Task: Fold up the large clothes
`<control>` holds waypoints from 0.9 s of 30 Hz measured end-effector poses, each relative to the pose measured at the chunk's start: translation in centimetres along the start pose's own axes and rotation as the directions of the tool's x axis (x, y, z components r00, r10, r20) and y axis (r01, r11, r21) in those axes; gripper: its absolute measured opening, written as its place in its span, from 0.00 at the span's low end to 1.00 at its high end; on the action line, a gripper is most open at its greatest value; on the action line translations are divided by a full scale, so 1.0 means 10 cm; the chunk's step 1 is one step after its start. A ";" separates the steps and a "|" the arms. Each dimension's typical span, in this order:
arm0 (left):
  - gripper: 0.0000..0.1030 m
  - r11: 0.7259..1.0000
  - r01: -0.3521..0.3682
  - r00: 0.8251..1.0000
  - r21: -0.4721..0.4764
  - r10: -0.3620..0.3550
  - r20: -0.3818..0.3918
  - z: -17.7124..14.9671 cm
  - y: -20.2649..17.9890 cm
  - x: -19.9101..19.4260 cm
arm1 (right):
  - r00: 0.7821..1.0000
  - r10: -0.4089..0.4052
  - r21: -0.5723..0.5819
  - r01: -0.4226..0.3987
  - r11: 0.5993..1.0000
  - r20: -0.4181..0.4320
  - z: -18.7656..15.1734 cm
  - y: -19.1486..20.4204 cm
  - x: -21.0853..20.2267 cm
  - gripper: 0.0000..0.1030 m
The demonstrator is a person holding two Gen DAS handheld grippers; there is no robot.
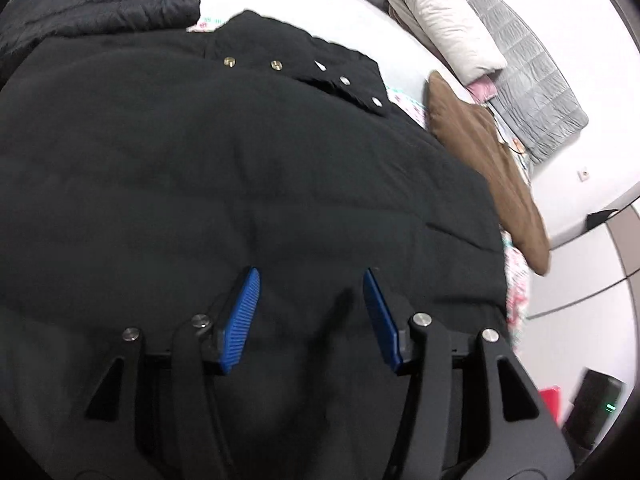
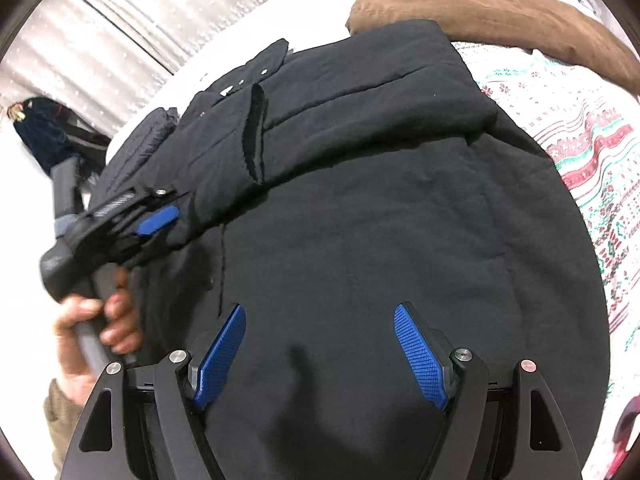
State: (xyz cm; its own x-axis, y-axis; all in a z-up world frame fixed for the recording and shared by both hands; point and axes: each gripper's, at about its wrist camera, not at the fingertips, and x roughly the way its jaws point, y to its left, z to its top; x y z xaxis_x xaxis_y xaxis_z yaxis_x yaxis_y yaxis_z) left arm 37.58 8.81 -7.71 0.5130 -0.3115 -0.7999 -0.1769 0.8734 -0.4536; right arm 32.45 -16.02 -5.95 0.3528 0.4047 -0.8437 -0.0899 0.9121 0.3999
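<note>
A large black padded coat (image 1: pixel 240 168) lies spread on the bed, its snap-button collar (image 1: pixel 308 72) at the far end. My left gripper (image 1: pixel 310 280) hovers open and empty over the coat's middle. In the right wrist view the coat (image 2: pixel 380 240) has a sleeve (image 2: pixel 360 92) folded across its upper part. My right gripper (image 2: pixel 320 312) is open and empty above the coat's body. The left gripper (image 2: pixel 156 220) also shows in the right wrist view, held by a hand at the coat's left edge.
A brown garment (image 1: pixel 488 168) lies right of the coat, also in the right wrist view (image 2: pixel 500 8). A patterned sheet (image 2: pixel 580 152) covers the bed. Another dark padded garment (image 1: pixel 100 8) lies at far left. Pillows and a grey quilt (image 1: pixel 520 60) sit at the back.
</note>
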 end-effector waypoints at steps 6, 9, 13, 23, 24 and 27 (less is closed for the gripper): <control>0.54 0.987 0.001 0.999 0.162 0.006 -0.043 -0.62 -0.07 -0.57 | 1.000 0.000 -0.105 -0.001 0.994 -0.008 -0.15 0.18 -0.01 0.76; 0.54 0.980 -0.062 0.997 0.187 0.068 -0.029 -0.92 0.12 -0.81 | 1.000 0.021 -0.220 -0.025 0.975 -0.021 -0.36 0.44 -0.05 0.76; 0.54 0.980 -0.107 0.994 0.166 0.107 0.010 -1.14 0.51 -0.98 | 1.000 -0.023 -0.435 0.012 0.900 -0.020 -0.73 0.88 -0.01 0.76; 0.54 0.990 -0.098 0.991 0.098 0.087 0.106 -1.53 1.18 -1.29 | 0.992 -0.114 -0.502 0.075 0.861 -0.049 -1.37 0.57 0.03 0.88; 0.54 0.988 -0.108 0.989 0.113 0.096 0.110 -1.58 1.17 -1.30 | 0.992 -0.119 -0.489 0.081 0.869 -0.047 -1.41 0.51 0.00 0.89; 0.55 0.971 -0.167 0.981 0.171 0.146 0.131 -1.76 1.08 -1.33 | 0.988 -0.153 -0.471 0.122 0.873 -0.027 -1.56 0.34 -0.07 0.90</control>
State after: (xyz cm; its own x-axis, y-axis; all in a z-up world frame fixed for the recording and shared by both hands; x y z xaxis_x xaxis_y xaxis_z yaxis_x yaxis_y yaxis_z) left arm 14.08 15.79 -8.90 0.5874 -0.1291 -0.7990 -0.1141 0.9641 -0.2397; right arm 17.39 -12.16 -9.53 0.3375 0.2624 -0.9040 -0.4745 0.8769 0.0774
